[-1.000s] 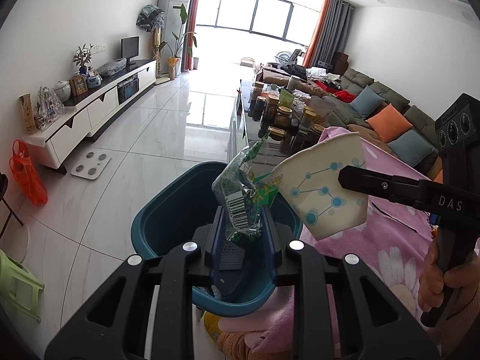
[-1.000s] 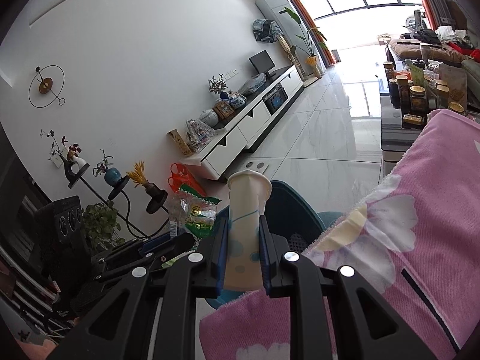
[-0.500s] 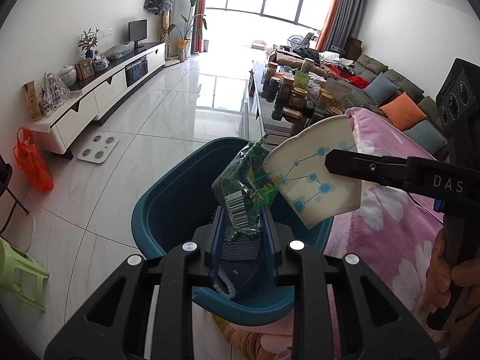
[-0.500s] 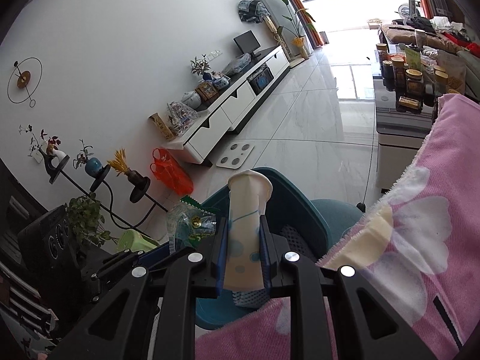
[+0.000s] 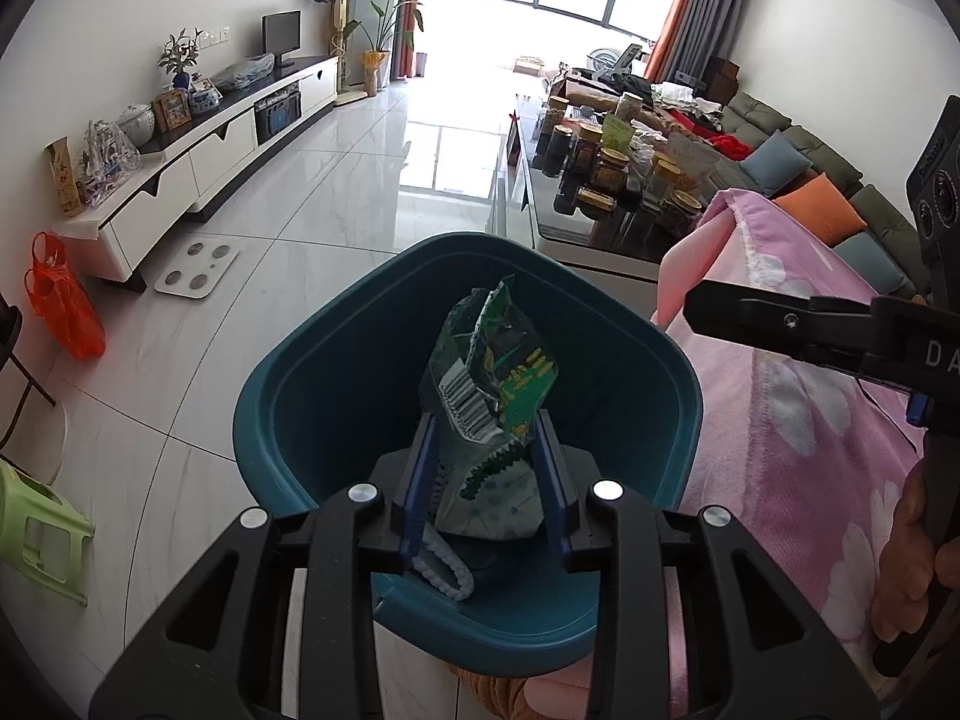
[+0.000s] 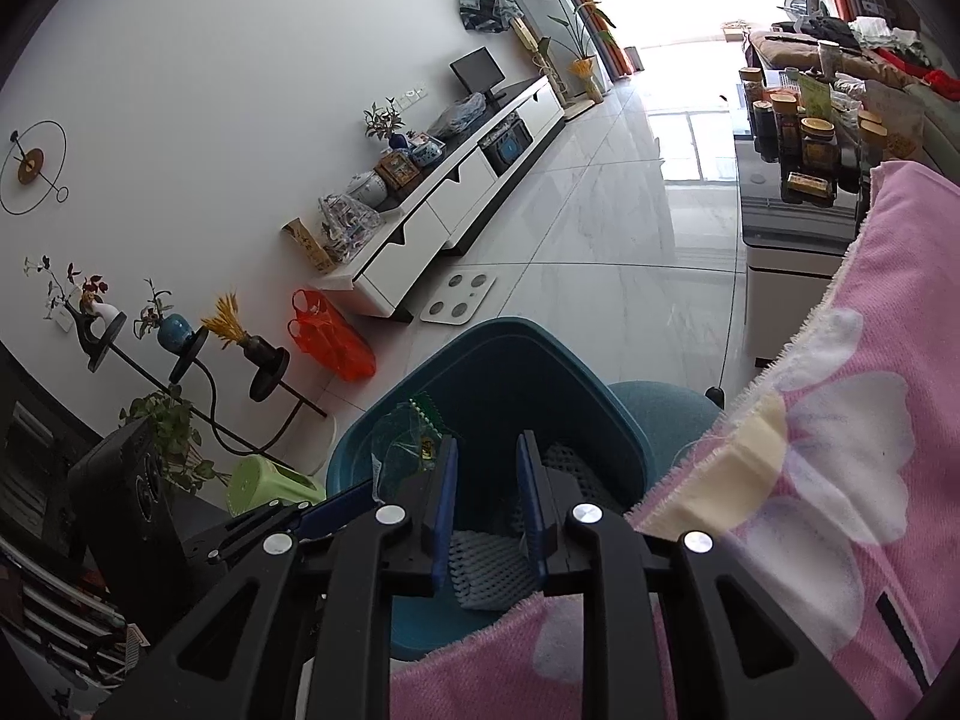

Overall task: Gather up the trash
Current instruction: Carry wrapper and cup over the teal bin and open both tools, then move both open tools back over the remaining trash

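My left gripper (image 5: 485,426) is over the teal bin (image 5: 336,360), its fingers spread beside a crumpled green snack wrapper (image 5: 489,372) that still stands between them. The wrapper also shows in the right wrist view (image 6: 414,441). My right gripper (image 6: 485,450) is open and empty above the same bin (image 6: 480,372). In the left wrist view the right gripper (image 5: 696,306) reaches in from the right. A paper cup with blue dots (image 5: 492,510) lies in the bin beside white foam netting (image 6: 486,564).
A pink flowered blanket (image 5: 810,420) lies right of the bin. A glass coffee table (image 5: 600,222) with several jars stands beyond. A white TV cabinet (image 5: 198,162), an orange bag (image 5: 63,300), a floor scale (image 5: 195,273) and a green stool (image 5: 36,528) are on the left.
My right gripper opened and let go of the paper cup, which dropped into the bin. My left gripper's fingers spread around the wrapper. Both grippers moved further over the bin.
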Demonstrator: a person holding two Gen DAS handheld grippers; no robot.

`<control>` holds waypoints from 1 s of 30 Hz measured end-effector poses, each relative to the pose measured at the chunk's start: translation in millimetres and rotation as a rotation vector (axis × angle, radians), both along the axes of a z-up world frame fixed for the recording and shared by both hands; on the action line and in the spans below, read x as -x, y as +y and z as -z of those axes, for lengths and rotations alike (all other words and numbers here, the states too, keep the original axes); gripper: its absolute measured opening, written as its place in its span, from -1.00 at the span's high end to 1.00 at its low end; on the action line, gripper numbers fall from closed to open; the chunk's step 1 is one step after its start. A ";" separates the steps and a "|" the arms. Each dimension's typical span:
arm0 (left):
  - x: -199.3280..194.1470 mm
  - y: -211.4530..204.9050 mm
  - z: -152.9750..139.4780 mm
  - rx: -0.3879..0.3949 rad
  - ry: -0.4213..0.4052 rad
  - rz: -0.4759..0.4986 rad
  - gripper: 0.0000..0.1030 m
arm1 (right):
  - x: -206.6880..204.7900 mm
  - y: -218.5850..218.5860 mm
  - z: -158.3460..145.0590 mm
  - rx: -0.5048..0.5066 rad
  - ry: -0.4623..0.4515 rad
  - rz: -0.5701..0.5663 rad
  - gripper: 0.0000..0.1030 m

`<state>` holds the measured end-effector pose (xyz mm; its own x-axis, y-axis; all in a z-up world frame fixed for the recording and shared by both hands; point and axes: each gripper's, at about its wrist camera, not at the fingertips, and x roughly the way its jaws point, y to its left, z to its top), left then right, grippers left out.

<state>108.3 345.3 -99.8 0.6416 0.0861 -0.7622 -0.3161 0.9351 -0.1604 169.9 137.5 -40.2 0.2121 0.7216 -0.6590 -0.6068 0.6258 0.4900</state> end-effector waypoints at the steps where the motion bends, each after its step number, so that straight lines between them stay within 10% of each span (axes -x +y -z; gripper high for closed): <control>1: -0.8 0.7 2.5 0.008 0.002 -0.004 0.14 | 0.9 -2.4 -1.1 -0.007 0.002 0.002 0.60; 15: 37.2 -27.4 -28.7 -0.023 -0.124 0.039 -0.06 | 26.4 -86.0 -32.5 -0.116 -0.071 0.052 0.29; 30: 75.7 -194.7 -78.6 -0.003 -0.270 0.471 -0.22 | 94.7 -267.3 -52.2 -0.109 -0.219 0.310 0.12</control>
